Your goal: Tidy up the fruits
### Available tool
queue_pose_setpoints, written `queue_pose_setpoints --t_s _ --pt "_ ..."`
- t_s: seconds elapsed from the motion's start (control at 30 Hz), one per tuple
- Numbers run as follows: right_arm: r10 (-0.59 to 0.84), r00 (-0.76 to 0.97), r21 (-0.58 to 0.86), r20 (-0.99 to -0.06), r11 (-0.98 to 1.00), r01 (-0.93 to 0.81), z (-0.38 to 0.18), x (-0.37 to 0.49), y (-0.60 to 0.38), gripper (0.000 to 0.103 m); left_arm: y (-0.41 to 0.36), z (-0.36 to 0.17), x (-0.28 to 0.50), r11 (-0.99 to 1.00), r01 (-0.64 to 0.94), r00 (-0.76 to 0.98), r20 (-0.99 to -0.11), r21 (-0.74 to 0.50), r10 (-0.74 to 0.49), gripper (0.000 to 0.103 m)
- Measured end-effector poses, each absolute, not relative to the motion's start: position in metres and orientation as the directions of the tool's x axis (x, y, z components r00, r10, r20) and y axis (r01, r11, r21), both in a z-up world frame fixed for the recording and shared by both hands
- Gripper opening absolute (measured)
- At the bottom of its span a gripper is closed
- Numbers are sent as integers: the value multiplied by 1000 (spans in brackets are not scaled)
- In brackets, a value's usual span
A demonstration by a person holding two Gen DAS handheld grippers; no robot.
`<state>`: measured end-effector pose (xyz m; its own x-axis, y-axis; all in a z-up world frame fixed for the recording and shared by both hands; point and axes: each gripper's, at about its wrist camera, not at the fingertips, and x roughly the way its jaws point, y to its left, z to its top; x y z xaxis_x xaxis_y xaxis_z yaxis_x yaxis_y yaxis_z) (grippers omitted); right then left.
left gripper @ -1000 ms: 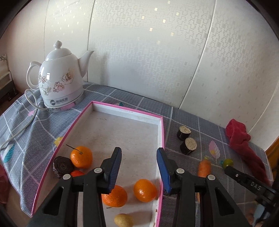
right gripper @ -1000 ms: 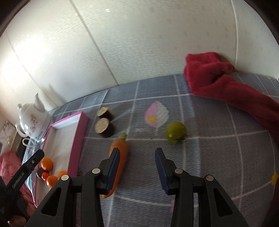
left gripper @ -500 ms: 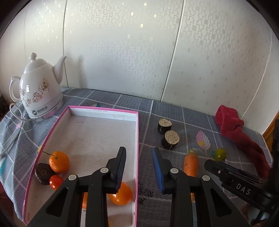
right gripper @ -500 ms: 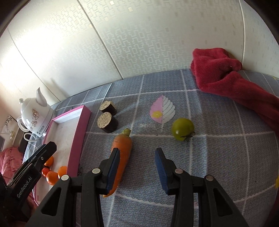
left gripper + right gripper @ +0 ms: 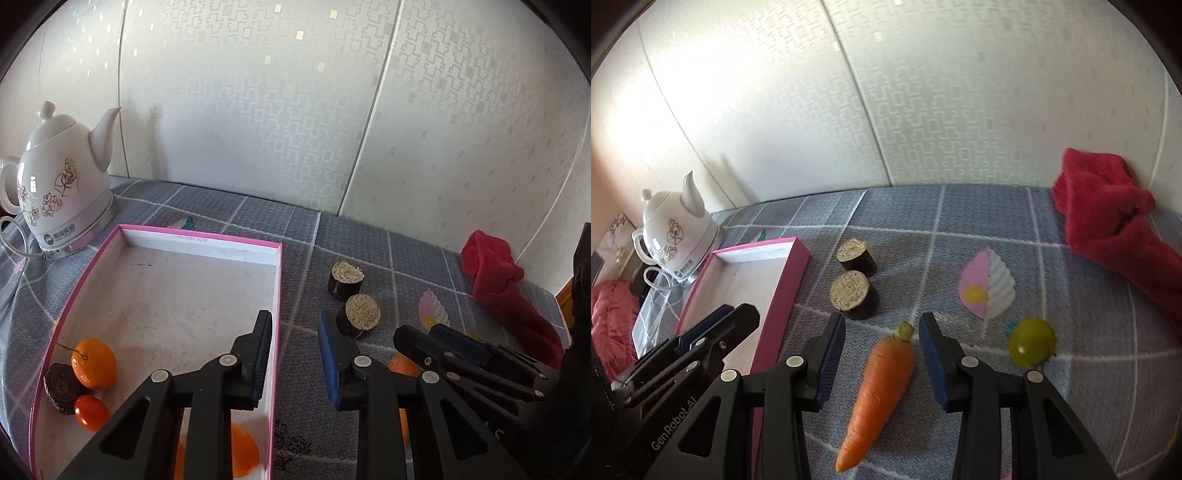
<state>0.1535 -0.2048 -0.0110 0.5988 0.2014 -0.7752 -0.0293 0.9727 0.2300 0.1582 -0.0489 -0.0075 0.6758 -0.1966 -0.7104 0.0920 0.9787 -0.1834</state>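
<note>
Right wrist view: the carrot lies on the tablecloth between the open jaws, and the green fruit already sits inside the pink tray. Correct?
Not quite. The carrot does lie between the open jaws, but the green fruit sits on the tablecloth, well outside the pink tray. The right wrist view shows this.

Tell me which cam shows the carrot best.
Right wrist: the carrot lies in full view on the cloth, between the right gripper's open fingers. Left wrist shows only orange slivers behind that gripper.
</note>
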Motion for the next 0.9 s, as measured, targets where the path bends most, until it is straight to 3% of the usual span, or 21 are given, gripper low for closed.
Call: queue_pose_setpoints --t_s 0.4,0.6,0.67,0.9 --pt "217 570 129 -793 973 -193 -30 180 -170 42 -51 -8 186 980 101 677 -710 -172 -194 22" --pt "181 576 84 -797 978 -192 -39 192 -165 42 -56 -12 198 975 131 654 -723 -181 -222 22" --pt "189 587 88 -787 977 -196 -38 193 -165 35 -59 -13 201 973 141 646 -727 -182 -230 22" --pt "139 587 58 -798 986 -154 -36 191 -176 35 -79 -16 213 962 193 611 -744 -192 -271 22"
